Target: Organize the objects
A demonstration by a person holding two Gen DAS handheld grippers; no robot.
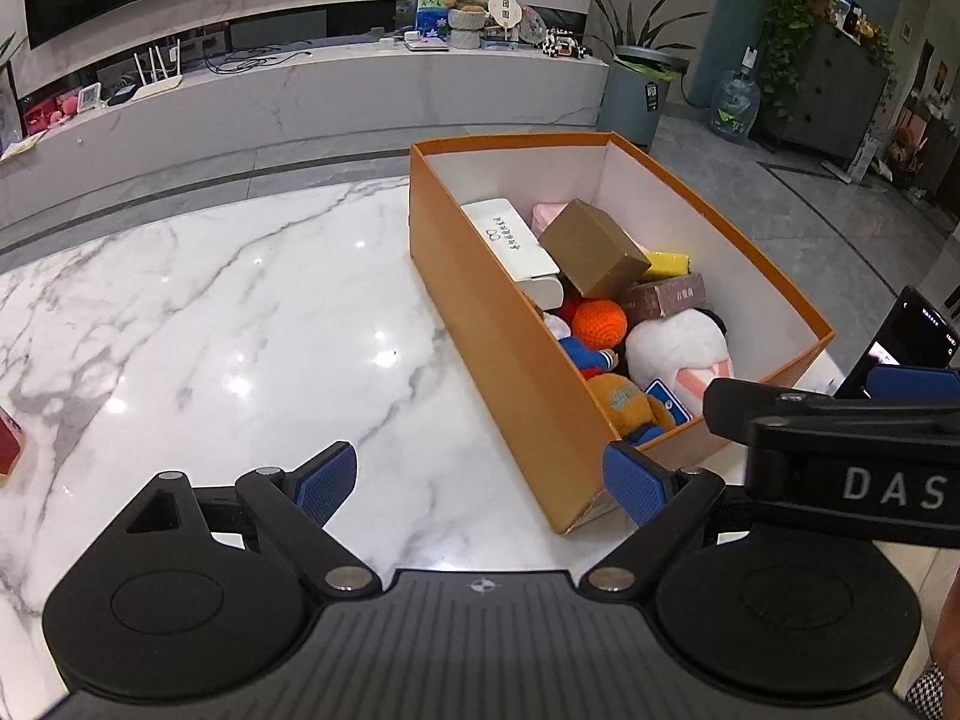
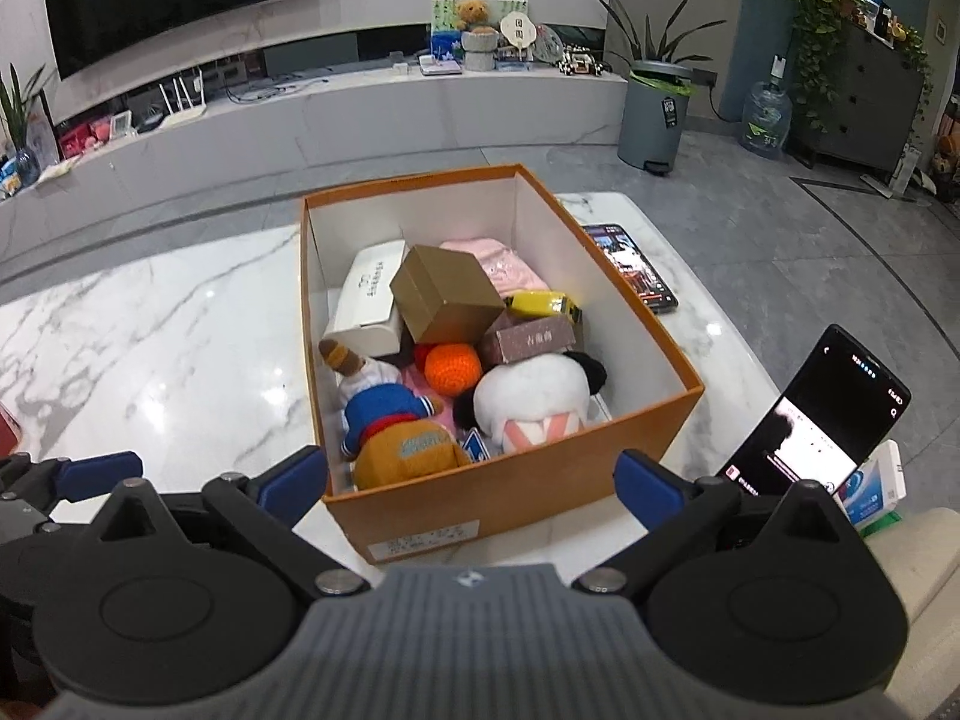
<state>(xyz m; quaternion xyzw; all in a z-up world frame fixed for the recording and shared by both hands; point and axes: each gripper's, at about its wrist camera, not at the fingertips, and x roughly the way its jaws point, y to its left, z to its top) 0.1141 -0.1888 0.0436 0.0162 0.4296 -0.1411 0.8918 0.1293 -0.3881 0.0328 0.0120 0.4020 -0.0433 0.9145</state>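
Standing over the marble tabletop (image 1: 210, 312), both tools hang wide open with nothing between their blue pads: the left hand-held gripper (image 1: 480, 480) and the right hand-held gripper (image 2: 471, 477) each point down and forward at a slant. The orange box (image 2: 510, 492) sits on the tabletop already packed with things: a white case (image 2: 369, 300), a brown carton (image 2: 447, 294), an orange ball (image 2: 453, 367), a white plush toy (image 2: 531, 408) and a doll in a blue top (image 2: 384, 414). From the right tool the box lies straight ahead, its near short wall just beyond the fingertips and its long axis running away from it, so that hand looks the better placed for any next reach into it. From the left tool the same box lies off to the right, seen along its long orange side, with bare marble directly in front. Only the right view shows a phone (image 2: 630, 267) lying flat beyond the box's right wall and a second phone (image 2: 822, 414) propped up at the near right; the left view alone shows something red (image 1: 11, 441) at the tabletop's far left edge, too cropped to name.
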